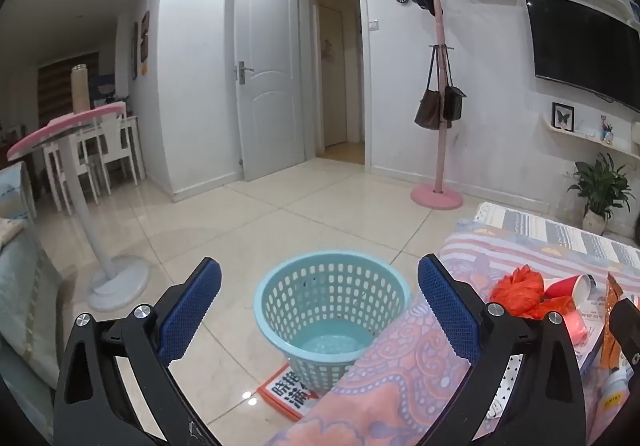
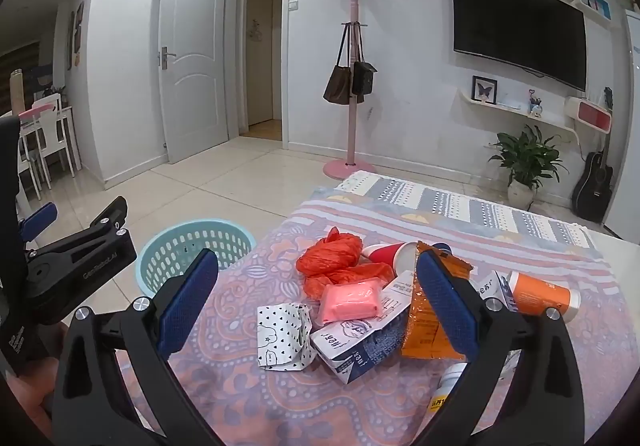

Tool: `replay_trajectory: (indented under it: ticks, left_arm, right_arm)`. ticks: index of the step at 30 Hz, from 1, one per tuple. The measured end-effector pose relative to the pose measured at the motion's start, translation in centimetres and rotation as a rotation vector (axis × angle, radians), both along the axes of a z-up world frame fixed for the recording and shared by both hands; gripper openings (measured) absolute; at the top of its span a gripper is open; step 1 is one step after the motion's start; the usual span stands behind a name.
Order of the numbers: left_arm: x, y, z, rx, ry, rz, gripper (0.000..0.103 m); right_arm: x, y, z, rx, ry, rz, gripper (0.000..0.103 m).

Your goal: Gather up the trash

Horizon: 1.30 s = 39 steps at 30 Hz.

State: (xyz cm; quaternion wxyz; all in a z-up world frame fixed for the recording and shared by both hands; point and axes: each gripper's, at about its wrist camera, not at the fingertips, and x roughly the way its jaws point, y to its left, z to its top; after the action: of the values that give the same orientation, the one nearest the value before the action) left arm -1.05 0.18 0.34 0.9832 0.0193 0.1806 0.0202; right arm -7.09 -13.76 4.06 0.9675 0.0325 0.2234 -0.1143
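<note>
Patterned tablecloth (image 2: pixel 248 378) under crumpled trash: red bag (image 2: pixel 332 258), pink packet (image 2: pixel 350 300), cartons.

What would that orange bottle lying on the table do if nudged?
The orange bottle lies on its side, so it would probably roll. The patterned cloth under it may slow it. It looks like light plastic, likely easy to lift.

Both wrist views tilt down, sharing the basket (image 1: pixel 332 310) and table (image 2: pixel 400 398).
</note>
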Motion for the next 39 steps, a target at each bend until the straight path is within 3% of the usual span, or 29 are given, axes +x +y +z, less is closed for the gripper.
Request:
replay_trajectory:
  ticks: [39]
  left_arm:
    - [-0.47,0.52,0.9,-0.047,-0.023,-0.016,0.096]
  right_arm:
    - [0.0,-0.54,-0.19,0.02,-0.019,-0.005,0.091]
